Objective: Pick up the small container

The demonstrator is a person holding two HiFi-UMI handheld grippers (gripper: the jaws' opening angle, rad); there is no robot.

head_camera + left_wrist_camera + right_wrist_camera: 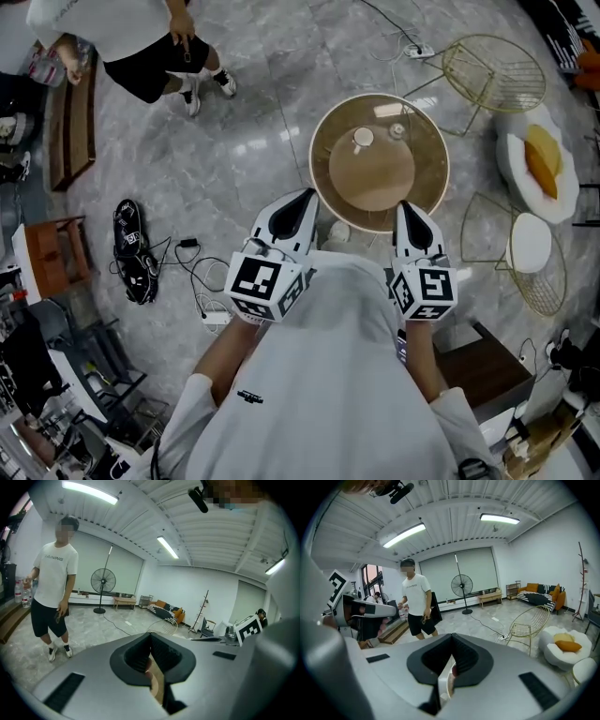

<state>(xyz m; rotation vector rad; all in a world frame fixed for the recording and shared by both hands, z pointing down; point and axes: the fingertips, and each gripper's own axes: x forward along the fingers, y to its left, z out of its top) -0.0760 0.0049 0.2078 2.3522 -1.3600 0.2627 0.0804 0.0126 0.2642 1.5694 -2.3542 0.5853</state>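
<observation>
My left claw (305, 199) and right claw (407, 208) hang at the near rim of the round tan glass-topped desk (433, 183) in the head view. The small white round container (363, 139) sits just beyond the desk's middle. I'd open one claw before reaching. There is open floor (244, 141) left of the desk, and a gold wire chair (497, 75) crowds its far right. In the left gripper view, the left claw (150, 641) is pressed shut and empty. In the right gripper view, the right claw (451, 643) is the same.

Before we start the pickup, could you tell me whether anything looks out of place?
Nothing on the round table is spilled or tipped; the small container stands upright. Only loose cables sprawl across the floor nearby.
</observation>
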